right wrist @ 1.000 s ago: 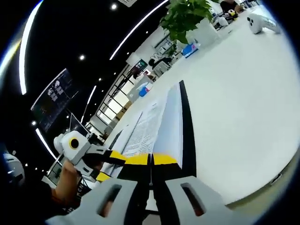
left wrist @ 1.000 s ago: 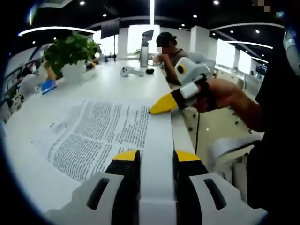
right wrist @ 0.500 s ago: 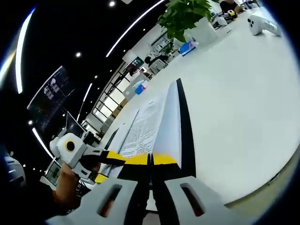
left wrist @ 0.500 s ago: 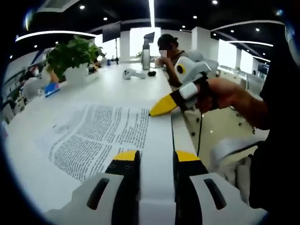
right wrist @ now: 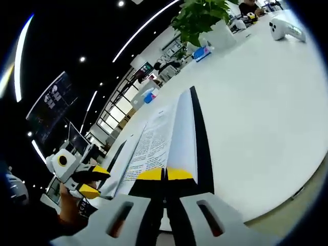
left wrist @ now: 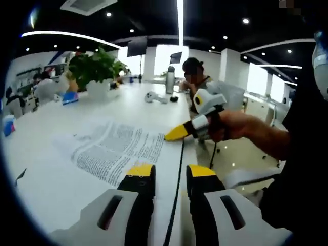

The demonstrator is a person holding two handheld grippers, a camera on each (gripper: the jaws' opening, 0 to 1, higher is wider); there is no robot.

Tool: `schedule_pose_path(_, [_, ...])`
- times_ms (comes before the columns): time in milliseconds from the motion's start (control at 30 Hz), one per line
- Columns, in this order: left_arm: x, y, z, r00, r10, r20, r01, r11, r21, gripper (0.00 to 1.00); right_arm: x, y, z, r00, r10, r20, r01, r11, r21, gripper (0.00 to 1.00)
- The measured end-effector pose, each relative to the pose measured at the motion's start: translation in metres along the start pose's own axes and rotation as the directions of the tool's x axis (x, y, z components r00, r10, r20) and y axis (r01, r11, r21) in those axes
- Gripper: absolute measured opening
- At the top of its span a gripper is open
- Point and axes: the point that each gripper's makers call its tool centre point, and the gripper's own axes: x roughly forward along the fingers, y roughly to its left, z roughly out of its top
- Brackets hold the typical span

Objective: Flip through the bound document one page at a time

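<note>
The bound document lies open on the white table, printed pages up. My left gripper stands open near the table's front edge; a thin dark page edge runs between its jaws without touching them. My right gripper, held in a hand, comes in from the right with its yellow tips pinched on the page's corner. In the right gripper view the document stretches away, a black strip along one side. There my right gripper is shut on a lifted page. My left gripper hangs open at the lower left, apart from the paper.
A potted plant in a white pot stands at the table's far left, with a white controller and a bottle further back. A person sits at the far end. The table's edge drops off on the right toward a chair.
My left gripper has drawn back and no longer has the white page between its jaws; only the page's edge shows there. My right gripper keeps its hold on the page.
</note>
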Motion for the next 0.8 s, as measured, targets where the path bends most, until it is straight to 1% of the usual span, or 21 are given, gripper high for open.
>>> schedule_pose_path(33, [-0.004,0.0,-0.001,1.0,0.007,0.005,-0.007,1.0,-0.004,0.26,0.0,-0.001,0.0,1.0,-0.004,0.0,0.004,1.0,-0.002,0.01])
schedule_pose_path(100, [-0.02,0.003,-0.007,0.999,0.039,0.012,-0.039,0.999,-0.021,0.26,0.0,0.0,0.001,1.0,-0.009,0.001,0.009,1.0,-0.002,0.01])
schedule_pose_path(167, [-0.038,0.007,-0.014,0.996,0.088,-0.007,-0.088,0.996,-0.018,0.26,0.0,-0.001,0.001,1.0,-0.012,0.002,0.012,1.0,-0.003,0.01])
schedule_pose_path(233, [-0.055,0.01,-0.016,0.992,0.129,0.001,-0.129,0.992,-0.015,0.26,0.0,-0.002,0.001,1.0,-0.016,0.004,0.016,1.0,-0.005,0.01])
schedule_pose_path(367, [-0.09,0.016,-0.016,0.977,0.205,0.05,-0.203,0.978,-0.047,0.26,0.0,-0.001,0.0,1.0,-0.022,-0.005,0.022,1.0,-0.015,0.01])
schedule_pose_path(433, [-0.103,0.019,-0.019,0.969,0.241,0.061,-0.237,0.97,-0.059,0.26,0.0,-0.001,0.0,1.0,-0.022,-0.009,0.021,1.0,-0.018,0.01])
schedule_pose_path(467, [-0.113,0.021,-0.022,0.962,0.265,0.069,-0.261,0.963,-0.063,0.26,0.0,-0.001,0.0,1.0,-0.021,-0.009,0.021,1.0,-0.017,0.01])
schedule_pose_path(533, [-0.127,0.018,-0.027,0.959,0.271,0.081,-0.265,0.961,-0.083,0.26,0.0,-0.001,0.0,1.0,-0.021,-0.011,0.021,1.0,-0.019,0.01])
schedule_pose_path(567, [-0.132,0.014,-0.028,0.963,0.252,0.091,-0.241,0.964,-0.114,0.26,0.0,-0.002,0.0,1.0,-0.021,-0.011,0.021,0.999,-0.027,0.01])
schedule_pose_path(600, [-0.14,0.013,-0.03,0.963,0.251,0.098,-0.24,0.964,-0.113,0.25,0.0,-0.002,0.0,1.0,-0.019,-0.007,0.019,0.999,-0.035,0.01])
schedule_pose_path(633, [-0.147,0.012,-0.031,0.959,0.26,0.109,-0.248,0.962,-0.11,0.25,0.0,-0.002,0.0,1.0,-0.018,-0.004,0.018,0.999,-0.037,0.01])
schedule_pose_path(700, [-0.162,0.015,-0.033,0.947,0.297,0.123,-0.284,0.952,-0.11,0.25,0.0,-0.002,0.001,1.0,-0.021,0.0,0.021,0.999,-0.046,0.01])
schedule_pose_path(767, [-0.176,0.017,-0.034,0.931,0.334,0.15,-0.315,0.939,-0.138,0.25,0.0,-0.003,0.001,1.0,-0.027,-0.004,0.027,0.998,-0.051,0.01])
schedule_pose_path(800, [-0.183,0.019,-0.034,0.92,0.352,0.171,-0.325,0.931,-0.167,0.25,0.0,-0.003,0.001,1.0,-0.028,-0.005,0.028,0.998,-0.049,0.01])
